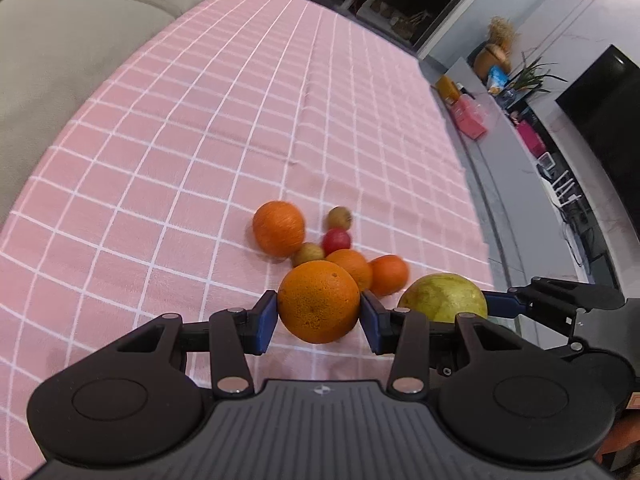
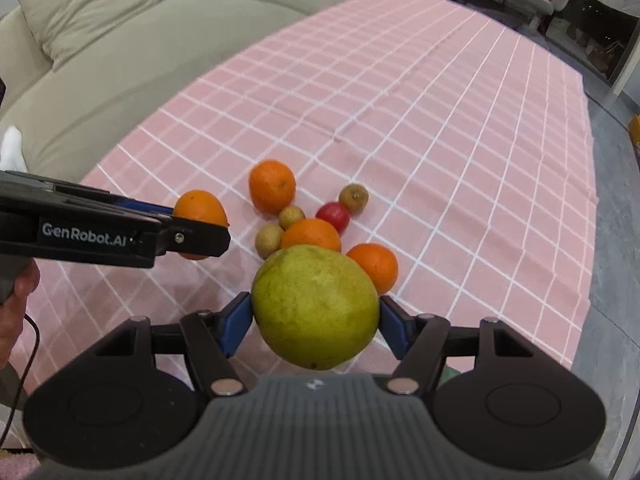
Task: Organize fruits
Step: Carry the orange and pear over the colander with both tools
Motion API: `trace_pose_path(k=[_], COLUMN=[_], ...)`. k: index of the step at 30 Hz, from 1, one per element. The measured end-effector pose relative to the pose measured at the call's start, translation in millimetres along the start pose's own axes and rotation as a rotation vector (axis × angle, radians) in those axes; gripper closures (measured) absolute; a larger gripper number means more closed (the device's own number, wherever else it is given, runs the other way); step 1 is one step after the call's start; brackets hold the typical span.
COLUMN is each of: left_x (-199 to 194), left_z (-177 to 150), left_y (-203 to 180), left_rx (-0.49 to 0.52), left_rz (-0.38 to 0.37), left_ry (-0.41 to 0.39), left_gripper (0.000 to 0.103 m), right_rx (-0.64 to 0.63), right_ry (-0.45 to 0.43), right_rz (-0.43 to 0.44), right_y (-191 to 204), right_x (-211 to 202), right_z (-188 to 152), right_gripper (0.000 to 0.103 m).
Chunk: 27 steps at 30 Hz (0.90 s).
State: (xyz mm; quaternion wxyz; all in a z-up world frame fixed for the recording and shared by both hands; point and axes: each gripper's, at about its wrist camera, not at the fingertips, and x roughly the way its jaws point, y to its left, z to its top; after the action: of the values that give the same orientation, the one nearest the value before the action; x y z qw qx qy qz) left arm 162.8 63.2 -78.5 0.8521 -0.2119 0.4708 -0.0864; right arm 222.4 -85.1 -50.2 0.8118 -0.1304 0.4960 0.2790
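Observation:
My left gripper point(image 1: 319, 320) is shut on a large orange point(image 1: 319, 306), held just above the pink checked cloth; it also shows in the right wrist view point(image 2: 200, 210). My right gripper point(image 2: 316, 320) is shut on a big yellow-green pomelo point(image 2: 316, 306), seen at the right in the left wrist view point(image 1: 444, 298). On the cloth ahead lies a cluster: several oranges point(image 2: 272, 186) point(image 2: 312, 234) point(image 2: 374, 266), a small red fruit point(image 2: 333, 216) and three small brownish fruits point(image 2: 354, 197).
The table's pink cloth point(image 2: 440, 120) stretches far ahead. A beige sofa point(image 2: 120, 40) runs along the left side. The table's right edge point(image 1: 480, 200) borders a grey ledge with boxes and plants.

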Motion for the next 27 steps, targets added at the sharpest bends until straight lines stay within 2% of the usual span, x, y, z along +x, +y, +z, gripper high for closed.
trace_pose_path(k=[6, 16, 22, 27], left_x=[-30, -48, -52, -45], left_z=[-6, -20, -33, -52], left_y=[-25, -49, -76, -107], left_rx=[0.069, 0.077, 0.182, 0.308], left_rz=[-0.036, -0.169, -0.207, -0.239], left_ry=[-0.003, 0.028, 0.043, 0.108], left_gripper=[0.053, 0.053, 0.053, 0.053], right_rx=[0.061, 0.141, 0.175, 0.191], right_ry=[-0.074, -0.132, -0.123, -0.084], right_rz=[0.003, -0.029, -0.056, -0.089], right_y=[7, 7, 4, -1], right_x=[-38, -90, -113, -122], right_z=[-12, -55, -91, -118], right_gripper=[0.038, 0.038, 0.038, 0.038])
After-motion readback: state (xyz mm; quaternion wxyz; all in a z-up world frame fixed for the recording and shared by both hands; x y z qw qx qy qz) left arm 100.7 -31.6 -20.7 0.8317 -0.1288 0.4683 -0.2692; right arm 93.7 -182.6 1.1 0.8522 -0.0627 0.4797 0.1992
